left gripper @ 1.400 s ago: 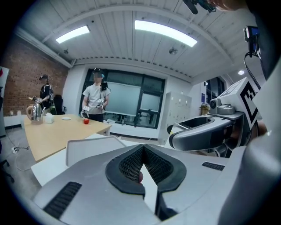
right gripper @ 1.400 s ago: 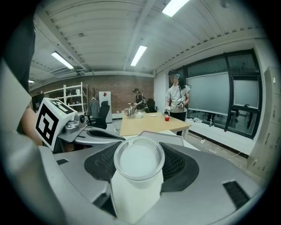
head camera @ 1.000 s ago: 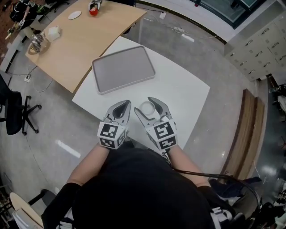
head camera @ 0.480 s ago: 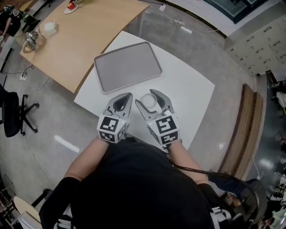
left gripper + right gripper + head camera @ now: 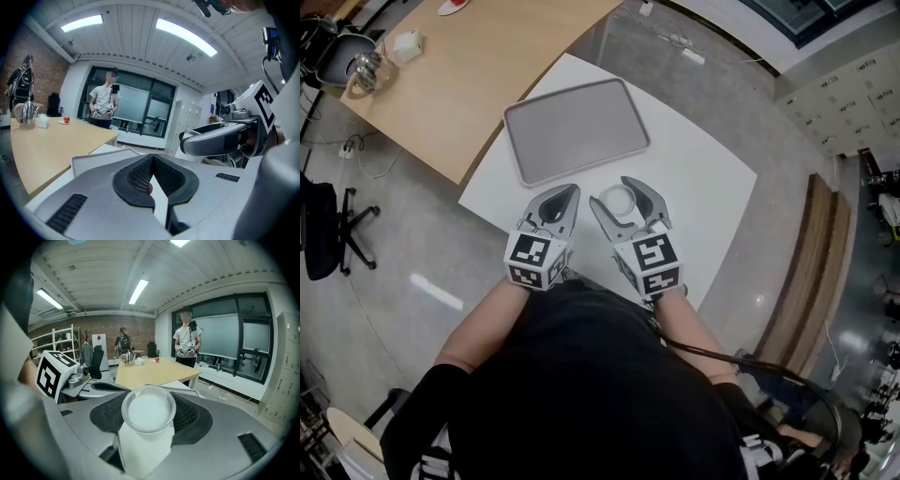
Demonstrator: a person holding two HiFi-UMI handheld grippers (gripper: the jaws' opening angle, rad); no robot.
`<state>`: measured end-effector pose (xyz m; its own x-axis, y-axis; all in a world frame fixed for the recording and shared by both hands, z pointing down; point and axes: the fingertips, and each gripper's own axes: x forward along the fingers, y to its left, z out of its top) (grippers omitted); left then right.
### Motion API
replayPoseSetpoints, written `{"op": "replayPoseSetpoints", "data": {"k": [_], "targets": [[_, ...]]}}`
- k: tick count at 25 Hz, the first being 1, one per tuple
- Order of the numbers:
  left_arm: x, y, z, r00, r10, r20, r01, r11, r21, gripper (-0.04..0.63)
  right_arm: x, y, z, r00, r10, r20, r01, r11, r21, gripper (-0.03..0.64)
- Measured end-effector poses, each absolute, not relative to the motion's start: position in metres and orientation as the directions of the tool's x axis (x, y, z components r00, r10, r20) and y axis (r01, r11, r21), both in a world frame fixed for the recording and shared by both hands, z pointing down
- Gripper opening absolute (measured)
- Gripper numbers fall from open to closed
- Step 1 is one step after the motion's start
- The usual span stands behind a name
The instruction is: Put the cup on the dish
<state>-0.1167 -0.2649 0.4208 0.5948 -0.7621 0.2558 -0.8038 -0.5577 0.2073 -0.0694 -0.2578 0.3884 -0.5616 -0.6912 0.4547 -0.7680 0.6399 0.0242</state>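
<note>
Left gripper (image 5: 569, 194): we held its jaws together, empty.
Right gripper (image 5: 611, 190): we held it clamped on the cup (image 5: 619, 200).
Pose: we had the 2 side by side.

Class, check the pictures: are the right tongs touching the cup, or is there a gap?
Touching. In the right gripper view, the right tongs are closed on the cup: the black pads on both sides meet its rim, with no gap showing.

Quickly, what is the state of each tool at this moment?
Left tool: closed, holding nothing.
Right tool: closed on the cup.
</note>
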Motion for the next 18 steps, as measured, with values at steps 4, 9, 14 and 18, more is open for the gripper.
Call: {"op": "replayPoseSetpoints", "data": {"k": [4,9,14,18], "targets": [[-0.124,-0.27,0.416,0.592,-0.766,0.25,-0.806,-0.556,0.204,-0.001,-0.075,-0.264,0.382,-0.56,-0.694,0.453,-0.768,0.64,0.03,0.255],[-0.132,-0.281,0.413,0.583,-0.773,0.25,-0.812,-0.54,0.221,-0.002,-0.083,-0.276,0.373,-0.564,-0.687,0.458,-0.762,0.647,0.033,0.255],[-0.131,-0.289,0.429,0.583,-0.769,0.264,-0.812,-0.536,0.232,-0.002,-0.086,-0.285,0.381,-0.563,-0.687,0.46,-0.762,0.647,0.033,0.255],[-0.125,-0.293,0.43,0.581,-0.77,0.263,-0.813,-0.537,0.224,0.0,-0.083,-0.288,0.389,-0.567,-0.681,0.463,-0.762,0.648,0.02,0.255]]}}
